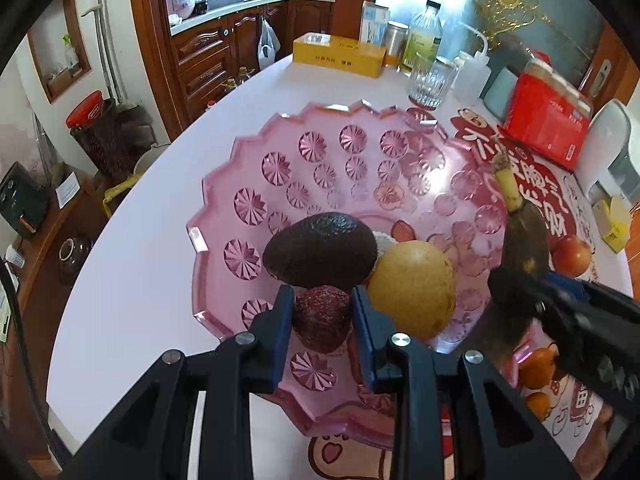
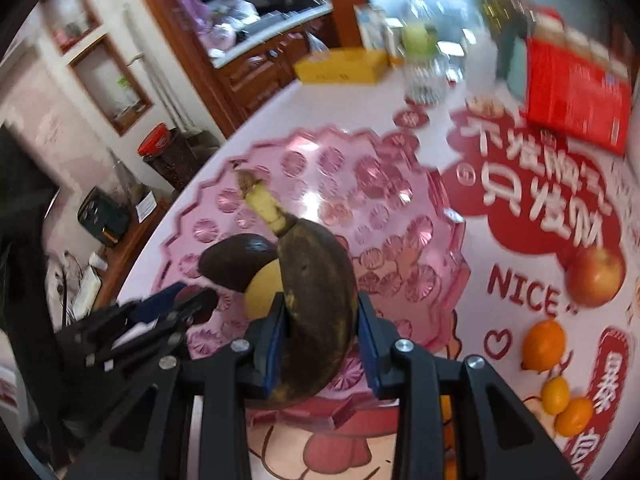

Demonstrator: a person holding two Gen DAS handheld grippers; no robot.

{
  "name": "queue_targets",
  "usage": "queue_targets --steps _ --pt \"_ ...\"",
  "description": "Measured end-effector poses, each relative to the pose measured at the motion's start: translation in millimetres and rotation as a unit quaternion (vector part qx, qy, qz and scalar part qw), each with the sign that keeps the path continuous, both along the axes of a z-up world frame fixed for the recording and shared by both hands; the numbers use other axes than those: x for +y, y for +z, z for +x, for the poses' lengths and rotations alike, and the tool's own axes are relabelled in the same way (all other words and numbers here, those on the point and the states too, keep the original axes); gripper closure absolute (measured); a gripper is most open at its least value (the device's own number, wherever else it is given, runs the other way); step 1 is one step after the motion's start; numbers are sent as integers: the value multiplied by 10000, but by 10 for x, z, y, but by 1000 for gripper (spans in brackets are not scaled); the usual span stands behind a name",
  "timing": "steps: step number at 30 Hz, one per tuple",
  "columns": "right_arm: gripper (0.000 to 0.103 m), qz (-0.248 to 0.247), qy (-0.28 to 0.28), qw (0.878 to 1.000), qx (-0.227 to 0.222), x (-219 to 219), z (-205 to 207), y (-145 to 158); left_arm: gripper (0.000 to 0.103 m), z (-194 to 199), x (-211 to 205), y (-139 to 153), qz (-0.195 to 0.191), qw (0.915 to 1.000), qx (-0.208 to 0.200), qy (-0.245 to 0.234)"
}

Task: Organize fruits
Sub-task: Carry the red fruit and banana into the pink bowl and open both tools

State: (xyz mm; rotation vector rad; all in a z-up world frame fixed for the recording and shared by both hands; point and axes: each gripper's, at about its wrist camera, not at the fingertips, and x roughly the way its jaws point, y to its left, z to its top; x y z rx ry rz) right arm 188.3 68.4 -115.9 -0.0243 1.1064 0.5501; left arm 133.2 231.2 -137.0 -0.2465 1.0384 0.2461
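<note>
Right gripper (image 2: 320, 328) clamped on blackened banana (image 2: 316, 300), long axis pointing forward, poised over pink bowl (image 2: 452, 280); left gripper (image 1: 322, 316) pinching red fruit (image 1: 322, 316) above bowl, beside avocado (image 1: 320, 250).

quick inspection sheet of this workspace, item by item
surface: white table with a red printed mat on its right part
job's things: pink glass tray holds a dark avocado and a yellow pear; red apple, orange and smaller citrus lie on the mat outside the tray
grippers: left gripper shut on a dark red speckled fruit over the tray; right gripper shut on a blackened banana, stem pointing away
clutter: yellow box, drinking glass, bottle, red carton at the far edge
cables: nothing seen
surroundings: wooden kitchen cabinets, red-lidded jar on the floor
</note>
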Motion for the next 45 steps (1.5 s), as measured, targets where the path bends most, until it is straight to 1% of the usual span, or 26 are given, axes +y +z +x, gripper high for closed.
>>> queue_targets --steps 2,4,7,8,9,10,11,12,16,17,18,19,23,27,31,35,39,42,45 --pt "70 -184 -107 9997 89 -5 115 -114 75 32 11 -41 -2 10000 34 7" --pt "67 -162 -171 9995 233 -27 192 -181 75 63 17 -72 -21 10000 65 9" --pt "65 -278 -324 9981 436 -59 289 -317 75 104 15 -120 10 9999 142 7" --pt "64 -265 -301 9984 400 -61 271 -314 71 124 7 -129 12 9999 145 5" --pt "63 -300 -275 9987 319 -61 248 -298 63 121 11 -135 2 9999 139 15" --pt "63 -348 -242 9988 237 -51 230 -281 59 117 20 -139 33 9999 137 75" --pt "62 -375 -188 9990 151 -45 196 -267 51 110 30 -138 90 9998 133 142" --pt "60 -393 -176 9990 110 -41 183 -246 49 101 37 -133 84 9998 93 135" --pt "58 -550 -116 9980 -304 -25 42 -133 43 74 25 -94 59 9999 43 138" --pt "58 -552 -97 9978 -364 -27 10 -110 36 58 23 -83 72 9999 33 144" --pt "58 -524 -88 9978 -390 -34 -11 -91 31 45 6 -70 55 9999 -4 115" --pt "58 -486 -77 9980 -407 -42 -29 -78 30 29 -16 -57 55 9999 -18 92" --pt "58 -323 -55 9985 -448 -90 -83 -26 28 -18 -110 13 229 9997 -43 17" --pt "58 -183 -89 9984 -524 -156 -131 39 20 -75 -196 122 387 9991 -150 -63" --pt "58 -163 -108 9980 -609 -189 -154 90 18 -112 -253 217 532 9983 -212 -115" --pt "58 -133 -154 9976 -656 -226 -168 129 16 -126 -284 263 548 9981 -223 -154" --pt "58 -182 -215 9971 -710 -252 -188 156 13 -178 -316 310 638 9975 -253 -191" --pt "58 -246 -232 9966 -748 -254 -209 193 12 -211 -332 360 695 9970 -289 -178" --pt "58 -426 -311 9950 -845 -261 -235 235 12 -254 -323 419 687 9970 -325 -116"
